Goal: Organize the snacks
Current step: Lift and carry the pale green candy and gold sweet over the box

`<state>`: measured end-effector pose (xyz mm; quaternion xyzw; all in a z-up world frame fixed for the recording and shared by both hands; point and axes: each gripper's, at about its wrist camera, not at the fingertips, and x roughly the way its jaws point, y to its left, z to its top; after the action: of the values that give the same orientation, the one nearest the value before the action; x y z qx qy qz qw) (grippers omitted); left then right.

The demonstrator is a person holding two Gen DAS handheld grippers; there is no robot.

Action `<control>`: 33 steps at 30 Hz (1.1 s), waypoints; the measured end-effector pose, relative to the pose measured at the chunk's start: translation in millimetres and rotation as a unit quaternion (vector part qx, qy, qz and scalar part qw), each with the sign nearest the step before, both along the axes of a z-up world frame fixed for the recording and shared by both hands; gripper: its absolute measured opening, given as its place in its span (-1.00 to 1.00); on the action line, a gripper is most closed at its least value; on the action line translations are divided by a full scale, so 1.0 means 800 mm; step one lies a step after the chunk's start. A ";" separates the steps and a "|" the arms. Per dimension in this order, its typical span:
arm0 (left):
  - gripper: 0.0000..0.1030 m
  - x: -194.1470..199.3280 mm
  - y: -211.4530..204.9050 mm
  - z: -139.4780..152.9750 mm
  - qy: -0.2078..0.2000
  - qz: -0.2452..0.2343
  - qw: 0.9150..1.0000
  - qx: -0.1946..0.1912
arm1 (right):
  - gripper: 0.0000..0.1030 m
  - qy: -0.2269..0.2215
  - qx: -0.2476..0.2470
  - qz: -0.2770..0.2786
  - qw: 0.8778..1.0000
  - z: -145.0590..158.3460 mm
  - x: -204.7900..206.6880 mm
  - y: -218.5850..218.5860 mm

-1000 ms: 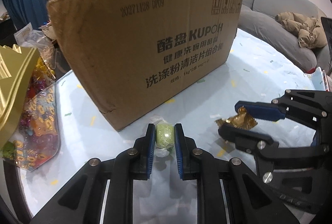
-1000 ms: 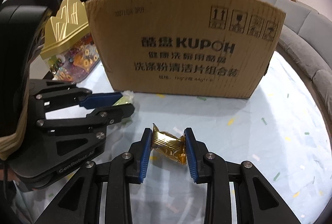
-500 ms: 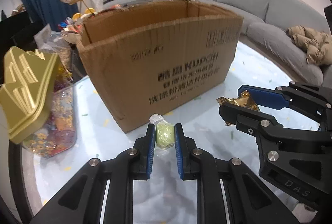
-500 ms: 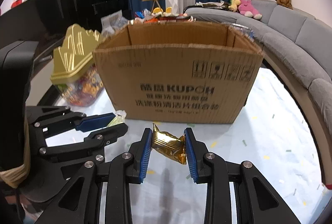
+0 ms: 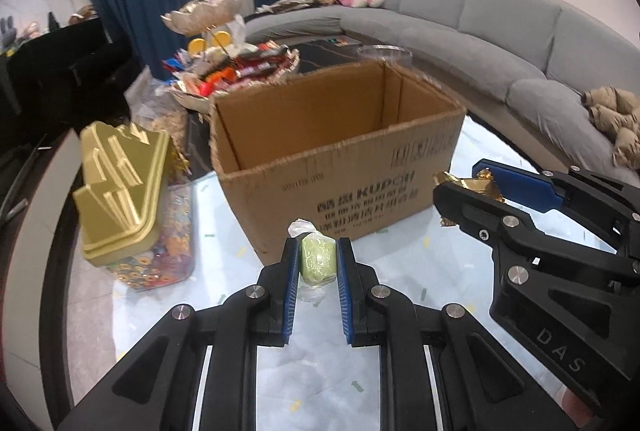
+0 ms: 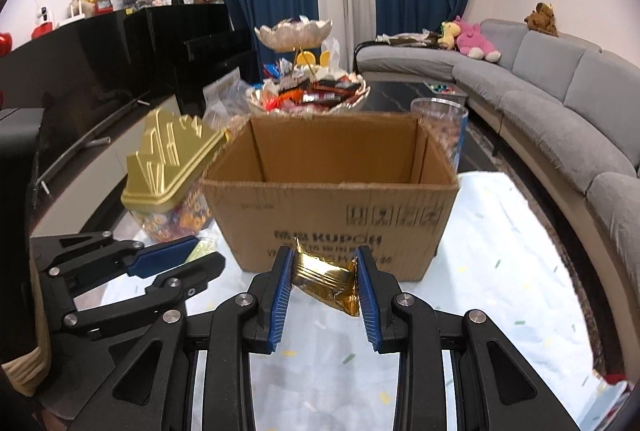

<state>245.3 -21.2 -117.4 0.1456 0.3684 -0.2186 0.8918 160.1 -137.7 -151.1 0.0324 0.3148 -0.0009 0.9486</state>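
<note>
A small green sweet (image 5: 318, 258) in a clear twisted wrapper sits pinched between the blue pads of the left gripper (image 5: 317, 263), held up off the table and just short of the near wall of the open cardboard box (image 5: 340, 167). It looks light and a bit soft, so a gentle squeeze across its middle should do; the loose wrapper ends give nothing to grip. Alongside, the right gripper (image 6: 325, 273) is closed on a gold foil snack (image 6: 326, 276), clamped across its crinkled body with one corner hanging below the pads. That foil seems thin, slippery and easily crushed, so the hold probably belongs on the filled middle, not the flat sealed ends. Both snacks hover in front of the box and neither is over the opening yet; the box floor is hidden from here. Judging by this, the drop into the box is the step in hand. To the left stands a clear jar with a gold lid (image 5: 128, 191), full of bright sweets, and behind the box a tiered dish (image 6: 308, 93) heaped with packets. The pale table (image 6: 500, 271) spreads beneath, a grey sofa (image 6: 560, 83) beyond.
</note>
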 end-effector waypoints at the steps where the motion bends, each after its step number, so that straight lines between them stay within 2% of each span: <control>1: -0.63 -0.001 0.000 0.004 -0.002 0.005 1.000 -0.001 | -0.36 -0.002 0.000 -0.001 1.000 0.005 -0.001 -0.003; 17: -0.63 0.010 -0.011 0.082 -0.037 0.089 0.995 -0.032 | -0.36 -0.046 -0.013 -0.006 0.999 0.083 0.025 -0.039; 24: -0.63 0.018 -0.017 0.098 -0.044 0.125 0.990 -0.042 | -0.36 -0.058 -0.029 0.006 0.998 0.106 0.039 -0.046; 33: -0.63 0.038 -0.027 0.108 -0.057 0.147 0.986 -0.045 | -0.36 -0.063 -0.042 0.016 0.997 0.119 0.056 -0.050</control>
<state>275.5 -43.1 -30.9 0.0617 0.3239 -0.0932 0.9395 204.8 -177.6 -55.7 -0.0121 0.2547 0.0029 0.9670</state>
